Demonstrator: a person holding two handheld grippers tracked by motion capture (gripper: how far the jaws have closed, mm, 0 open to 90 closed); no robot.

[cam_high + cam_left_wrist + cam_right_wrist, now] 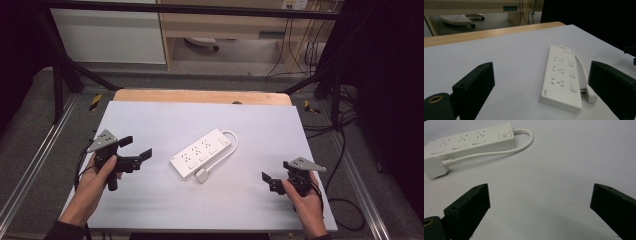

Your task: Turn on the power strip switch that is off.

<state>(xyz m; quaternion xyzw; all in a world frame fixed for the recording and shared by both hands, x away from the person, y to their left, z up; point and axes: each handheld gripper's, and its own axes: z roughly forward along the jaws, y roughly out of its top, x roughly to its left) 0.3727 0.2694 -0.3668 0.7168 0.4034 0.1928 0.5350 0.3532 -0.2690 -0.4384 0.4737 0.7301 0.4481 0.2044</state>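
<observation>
A white power strip (202, 151) with three sockets lies slantwise in the middle of the white table top (165, 205). Its short cable (232, 142) loops from the far end back to a white plug (201, 175) lying beside the near end. My left gripper (136, 148) hovers open to the left of the strip, jaws pointing at it. My right gripper (276, 171) is open at the right, lower down, apart from the strip. From the left gripper (541, 66) I see the strip (560, 77) and plug (590, 96); from the right gripper (540, 187), the strip (471, 141) and plug (435, 167).
A wooden table edge (200, 96) runs along the far side of the white top. A black metal frame (65, 70) stands around the table. Cables (345, 150) trail on the floor at the right. A wheeled chair base (202, 44) sits beyond.
</observation>
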